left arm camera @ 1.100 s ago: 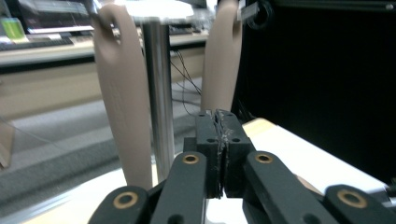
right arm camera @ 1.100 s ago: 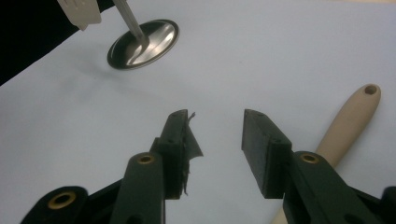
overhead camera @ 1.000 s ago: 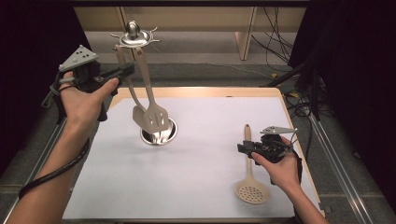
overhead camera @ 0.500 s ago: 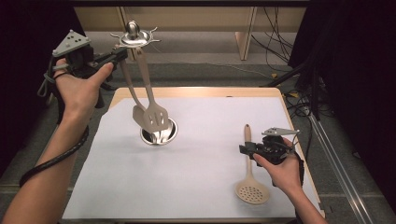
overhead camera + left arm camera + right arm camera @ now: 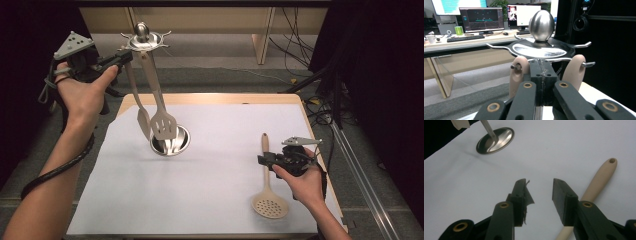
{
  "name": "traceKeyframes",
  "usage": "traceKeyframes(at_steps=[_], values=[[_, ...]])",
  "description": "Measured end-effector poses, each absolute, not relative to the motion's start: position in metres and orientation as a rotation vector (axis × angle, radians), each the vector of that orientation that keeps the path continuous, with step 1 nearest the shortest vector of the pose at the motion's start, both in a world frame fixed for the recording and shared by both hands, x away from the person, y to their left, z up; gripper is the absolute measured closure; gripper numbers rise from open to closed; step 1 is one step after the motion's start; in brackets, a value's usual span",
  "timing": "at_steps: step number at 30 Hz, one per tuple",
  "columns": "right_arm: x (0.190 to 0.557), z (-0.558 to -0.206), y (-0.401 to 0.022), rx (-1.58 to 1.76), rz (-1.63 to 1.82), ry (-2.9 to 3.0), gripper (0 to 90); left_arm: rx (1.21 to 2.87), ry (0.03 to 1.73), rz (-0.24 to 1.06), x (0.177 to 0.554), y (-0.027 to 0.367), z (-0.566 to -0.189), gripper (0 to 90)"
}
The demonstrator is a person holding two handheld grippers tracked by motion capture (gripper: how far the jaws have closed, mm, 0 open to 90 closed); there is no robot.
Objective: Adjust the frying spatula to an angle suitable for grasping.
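The steel utensil stand (image 5: 145, 42) — a polished post with an egg-shaped knob, a ring of hooks under it and a round base (image 5: 170, 141) resting on the white surface (image 5: 210, 195) — is the thing in play, standing toward the far left. The left gripper (image 5: 119, 58) is raised to the hook ring, its black jaws pressed fully together with nothing visibly caught between them, their tips just under the ring between the beige handle tops (image 5: 519, 67) of two hanging utensils. One of these is a beige slotted turner (image 5: 163, 123), the other a plain beige spatula (image 5: 143, 121); both hang down to just above the base.

The right gripper (image 5: 266, 161) rests low on the near right, jaws parted with only bare surface between them, just beside the handle of a beige perforated spoon (image 5: 269, 202) lying flat.

The step looks like hanging utensils on the stand, the spoon being next. To do it well, the right jaws should close across the handle near its holed end, so the hole stays free for a hook, and the lift should be slow — a knock could set the hung utensils swinging.

The left gripper view shows monitors and a desk beyond; the right gripper view shows the hole in the spoon handle (image 5: 612, 161).
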State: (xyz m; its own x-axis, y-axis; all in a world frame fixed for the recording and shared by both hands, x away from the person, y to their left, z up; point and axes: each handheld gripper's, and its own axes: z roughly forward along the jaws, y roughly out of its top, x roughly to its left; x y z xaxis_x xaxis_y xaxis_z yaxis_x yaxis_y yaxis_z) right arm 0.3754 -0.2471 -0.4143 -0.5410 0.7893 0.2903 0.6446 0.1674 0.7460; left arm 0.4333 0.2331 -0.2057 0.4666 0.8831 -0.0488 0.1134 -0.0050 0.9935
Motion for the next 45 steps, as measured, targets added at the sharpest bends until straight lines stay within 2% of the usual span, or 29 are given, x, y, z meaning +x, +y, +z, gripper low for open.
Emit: traceKeyframes(at_steps=[8,38,45], values=[[0.378,-0.415,-0.252,1.375,1.294,2.257,64.7,1.463,0.945,0.790,0.438,0.236,-0.205,89.3],[0.387,-0.427,-0.264,1.613,1.082,2.296,67.1,1.490,0.960,0.832,0.453,0.242,-0.200,88.9],[0.392,-0.433,-0.264,1.663,0.962,2.348,64.0,1.445,0.938,0.835,0.429,0.251,-0.205,79.4]])
